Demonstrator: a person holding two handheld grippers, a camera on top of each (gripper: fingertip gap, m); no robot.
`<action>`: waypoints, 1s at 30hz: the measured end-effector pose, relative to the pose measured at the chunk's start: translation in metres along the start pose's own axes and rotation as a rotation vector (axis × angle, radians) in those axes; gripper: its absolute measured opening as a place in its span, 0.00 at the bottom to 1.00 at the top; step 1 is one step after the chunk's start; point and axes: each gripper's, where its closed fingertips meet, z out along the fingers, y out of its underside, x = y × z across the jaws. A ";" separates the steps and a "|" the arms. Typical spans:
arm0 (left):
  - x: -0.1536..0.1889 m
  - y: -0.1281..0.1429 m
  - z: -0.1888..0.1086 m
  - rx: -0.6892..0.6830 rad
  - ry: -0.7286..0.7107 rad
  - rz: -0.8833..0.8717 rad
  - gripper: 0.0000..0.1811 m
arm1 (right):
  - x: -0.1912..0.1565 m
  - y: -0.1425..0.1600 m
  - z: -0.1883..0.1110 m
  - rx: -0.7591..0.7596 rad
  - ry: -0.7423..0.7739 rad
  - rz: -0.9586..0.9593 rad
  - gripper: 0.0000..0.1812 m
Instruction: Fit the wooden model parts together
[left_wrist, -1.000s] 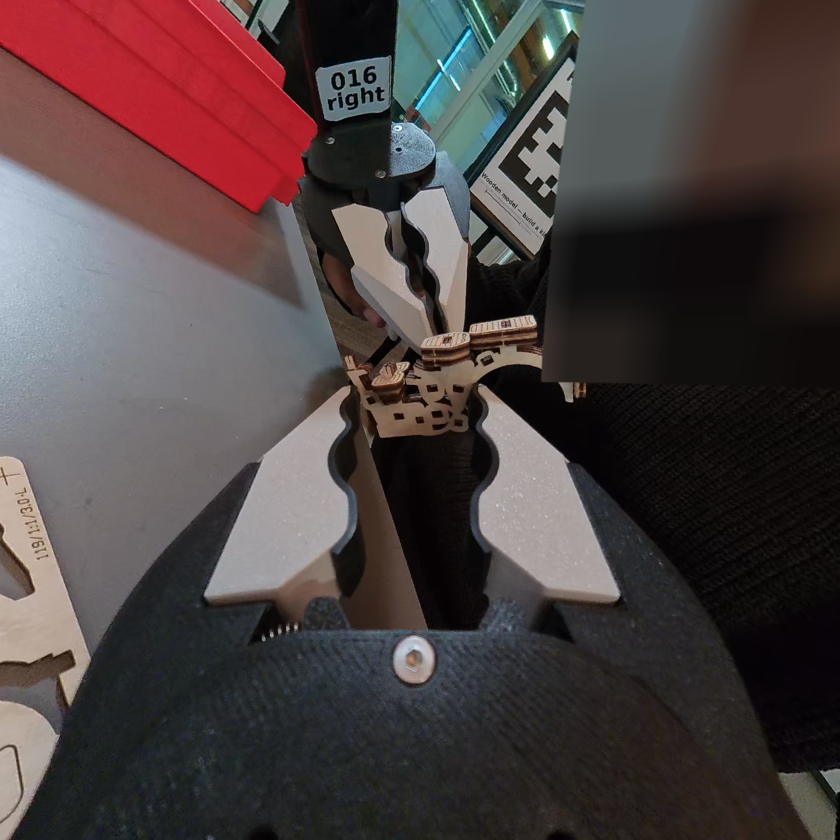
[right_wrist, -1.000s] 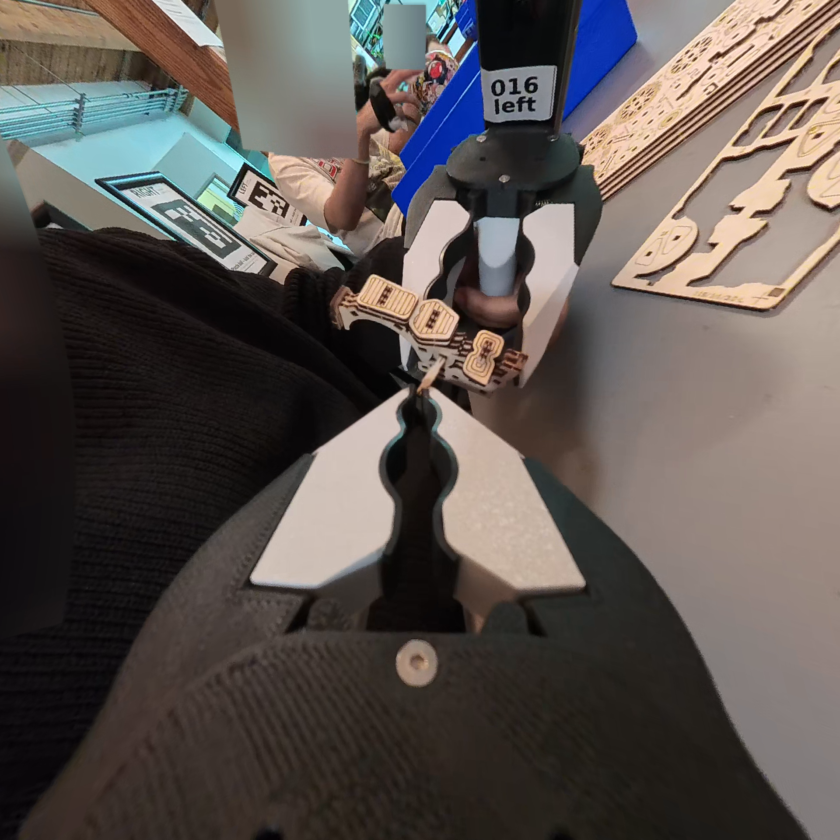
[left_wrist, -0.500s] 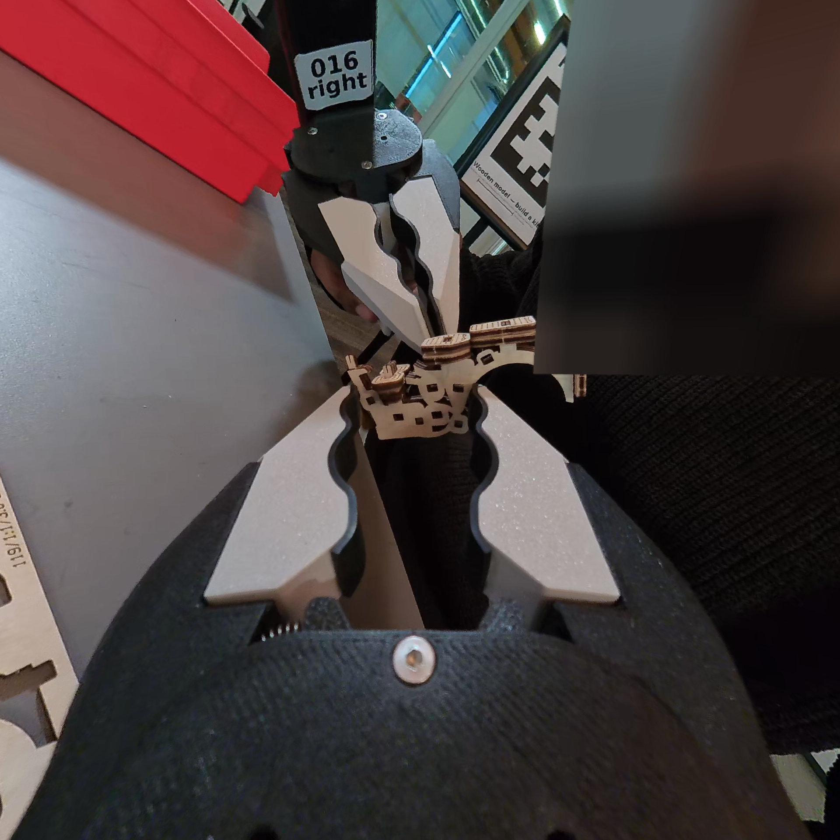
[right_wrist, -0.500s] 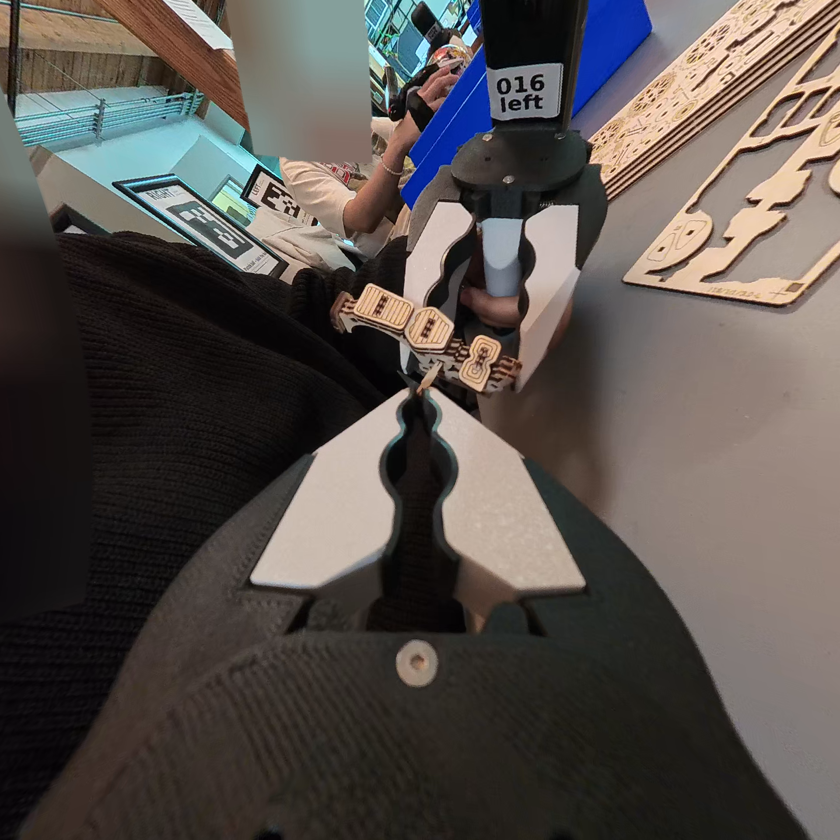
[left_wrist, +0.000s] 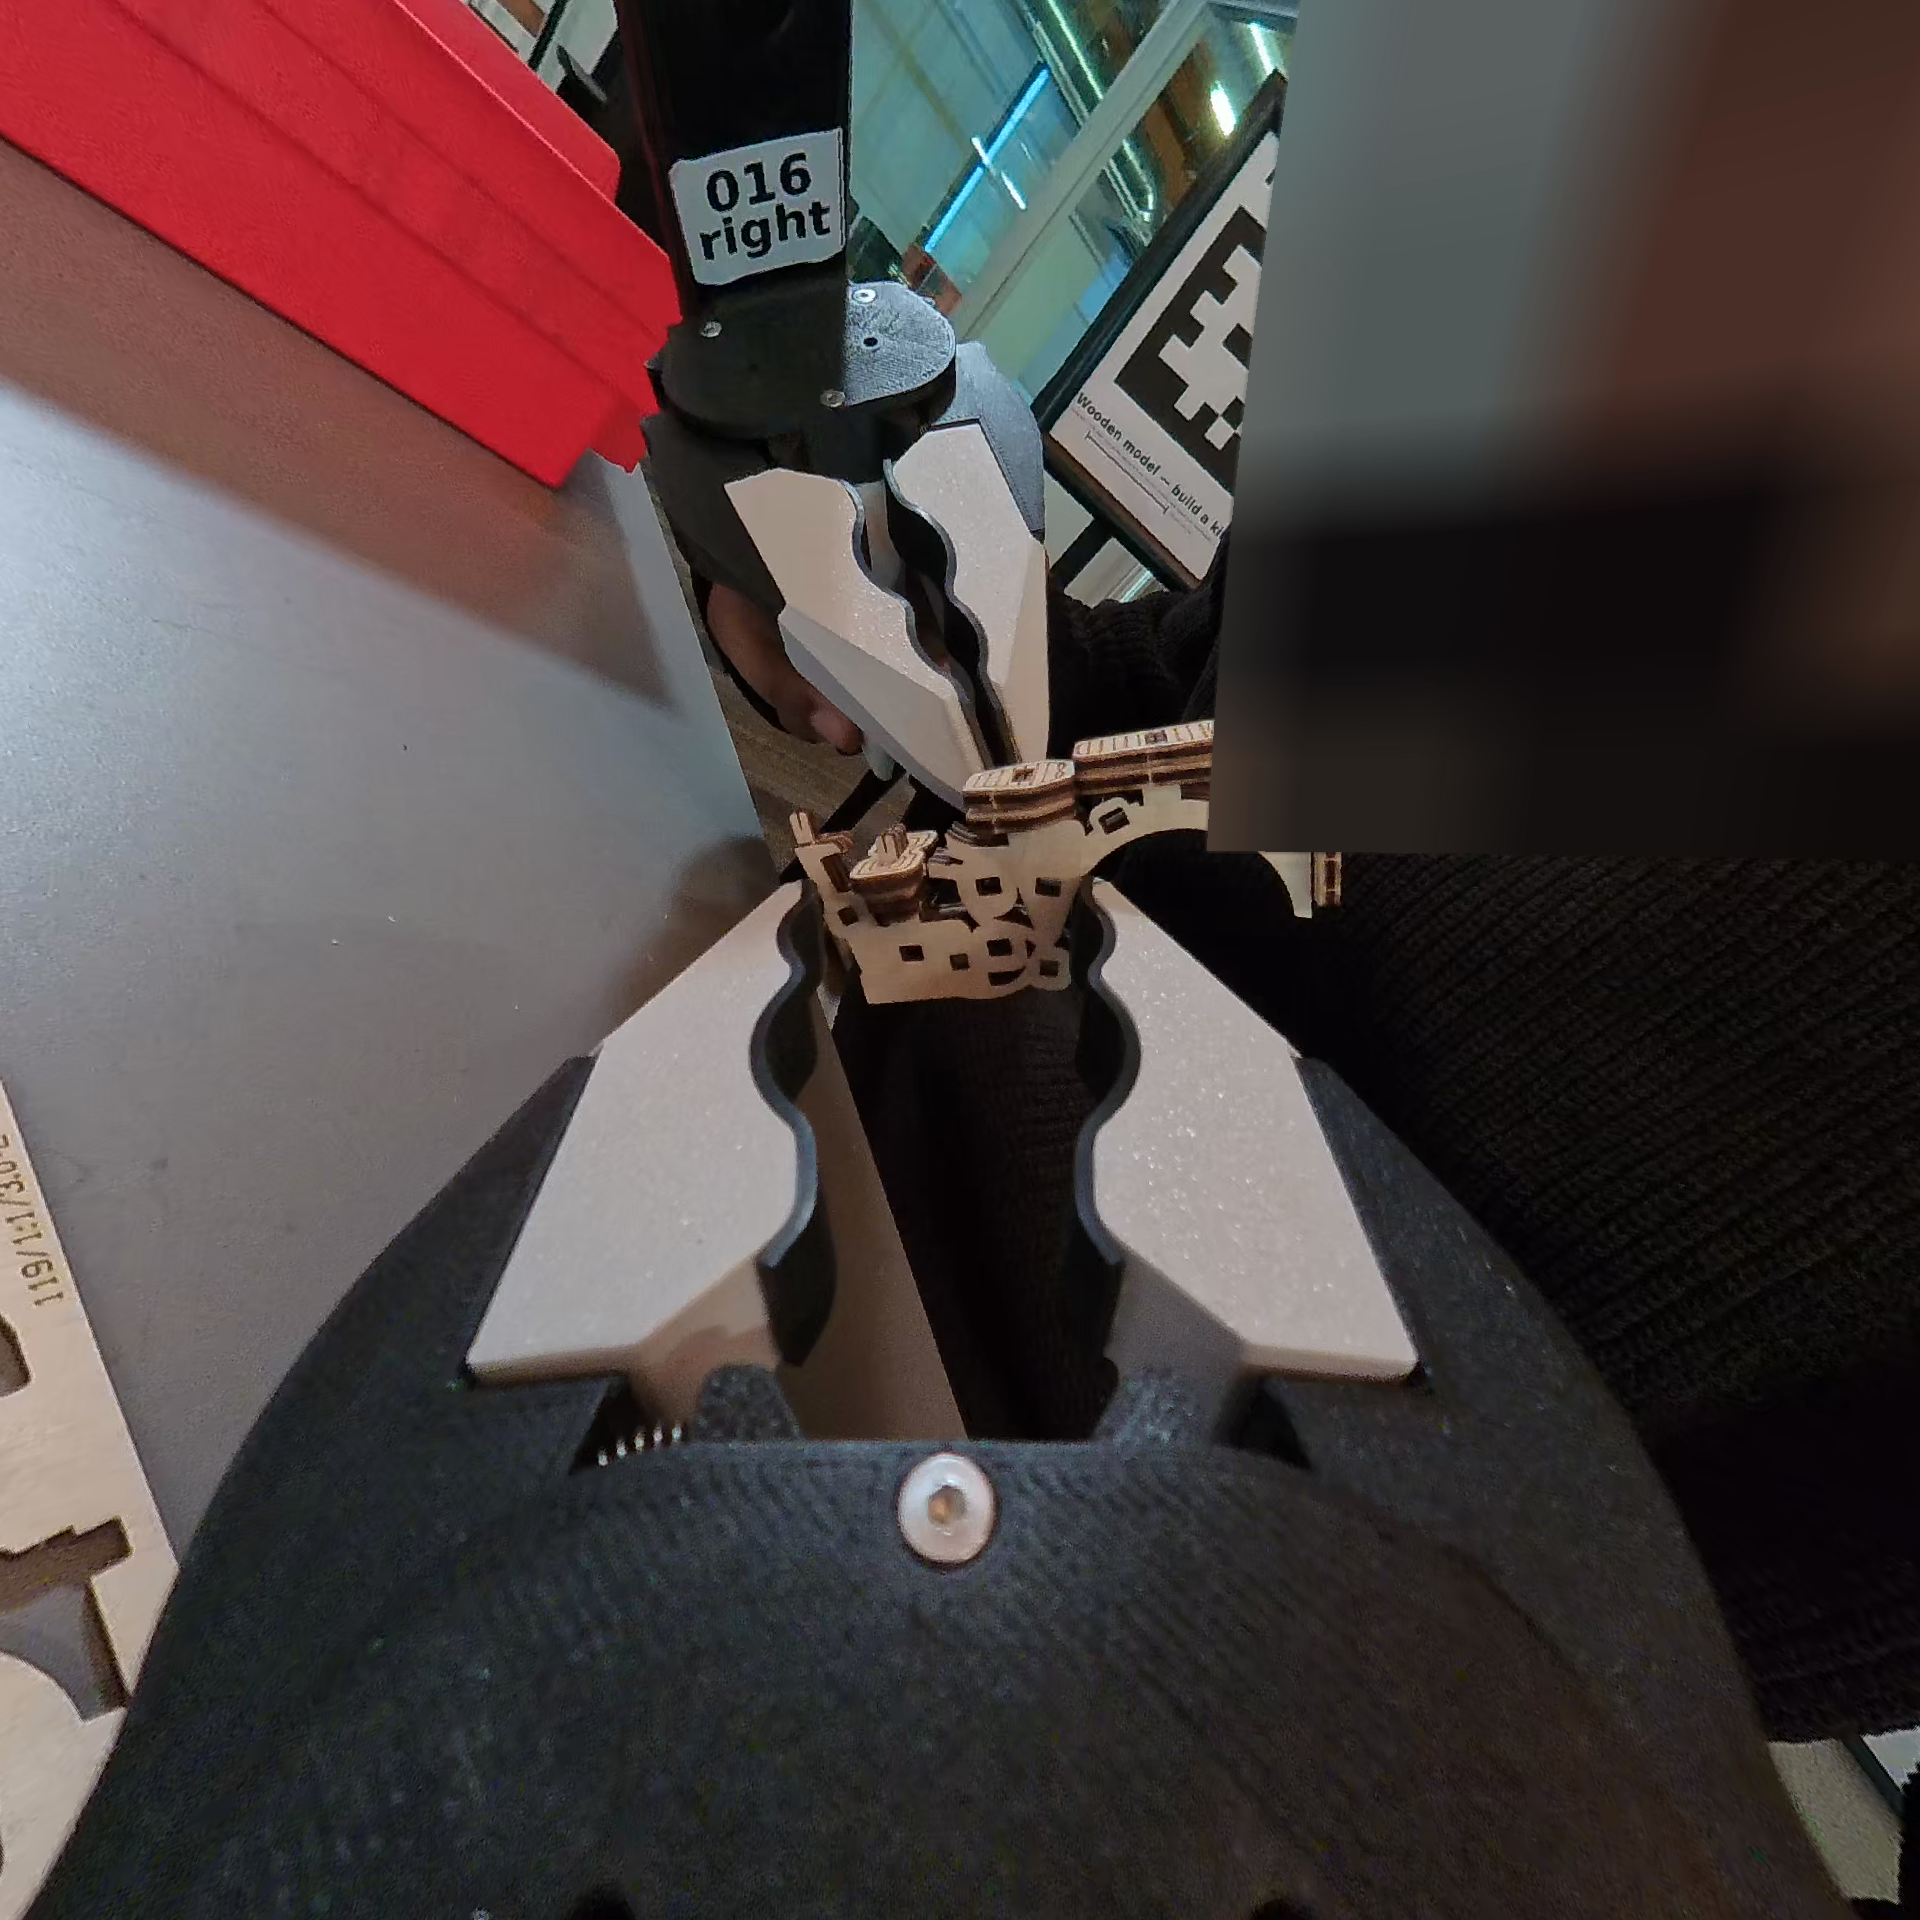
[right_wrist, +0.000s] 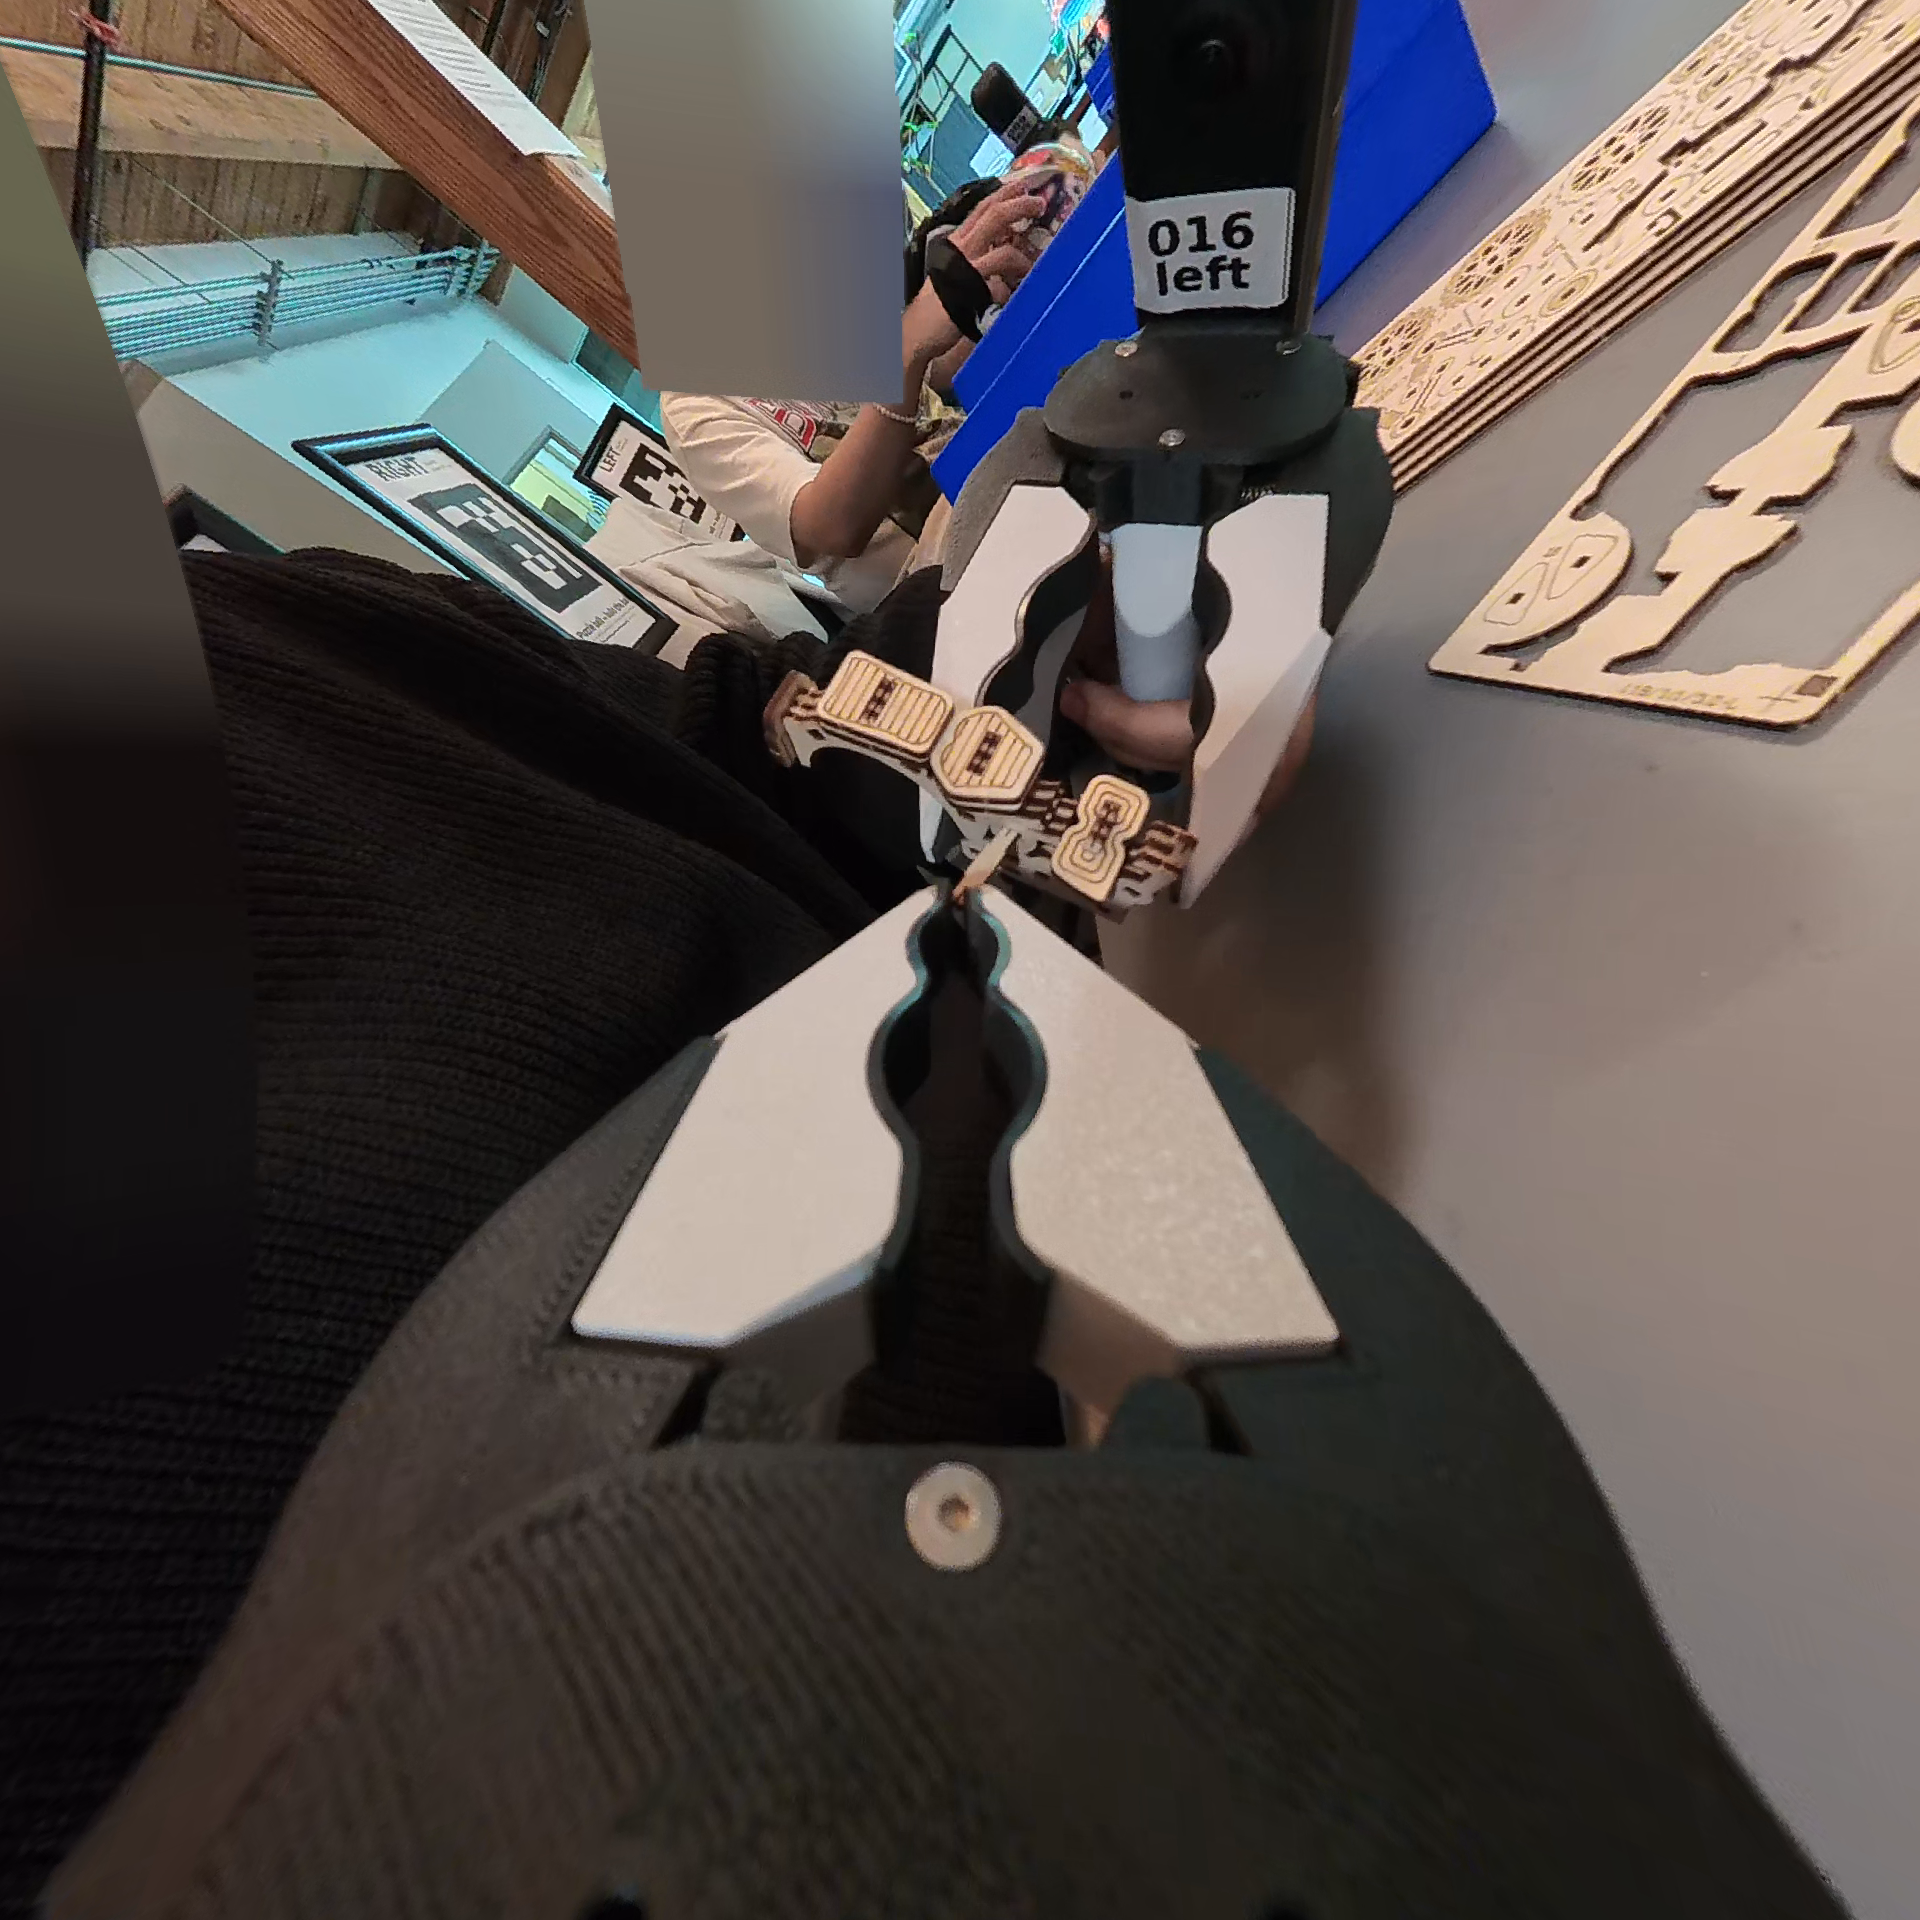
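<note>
A partly built wooden model of pale plywood with dark burnt edges and stacked oval pads on top is held off the table. My left gripper is shut on its lower slotted end. In the right wrist view the model runs sideways between the left gripper's fingers. My right gripper is shut on a small thin wooden piece, whose tip touches the model's underside. In the left wrist view the right gripper points down at the model's top; the small piece is hidden there.
The grey table holds a cut-out plywood sheet, a stack of plywood sheets and a blue box. Red boxes lie at the back and another cut sheet near the left gripper. A person's black sweater is close. Less than 4 cm separates the two grippers' tips.
Both grippers keep their hold. The right gripper has shifted slightly to the left in the left wrist view, with the small piece still at the model.
</note>
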 end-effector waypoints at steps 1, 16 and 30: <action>0.000 0.000 0.000 0.001 0.000 0.000 0.25 | -0.001 0.000 0.000 0.001 -0.004 -0.001 0.00; -0.001 -0.004 0.000 0.029 -0.004 0.008 0.25 | 0.001 -0.003 0.000 0.023 0.007 -0.012 0.00; -0.009 -0.015 -0.004 0.093 -0.051 0.007 0.25 | 0.009 -0.018 -0.006 0.119 0.089 -0.090 0.01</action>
